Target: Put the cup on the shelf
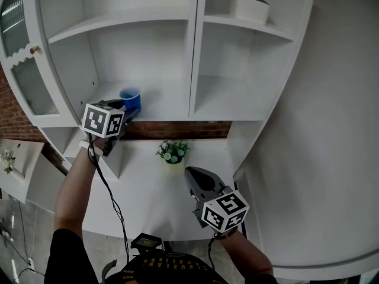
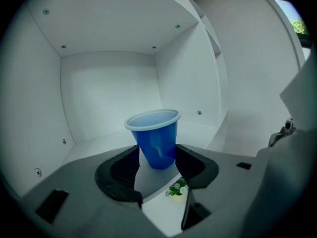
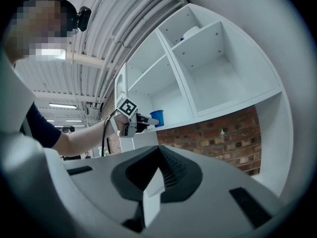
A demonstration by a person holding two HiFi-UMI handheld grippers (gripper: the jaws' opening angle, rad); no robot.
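Holding blue cup (image 2: 156,138) in left tool (image 2: 157,162): jaws clenched on lower wall, wall dented under pinch. Cup mouth-up, long axis near vertical with slight tilt, straight ahead between jaws. Cup sits over front edge of shelf (image 1: 169,104), lower left compartment; base touching shelf floor or not, cannot tell. Likely next: ease forward and down into compartment, then release. Right tool (image 1: 198,179) closed, empty, low over surface (image 1: 148,188), well apart from shelf; left hand nearer.
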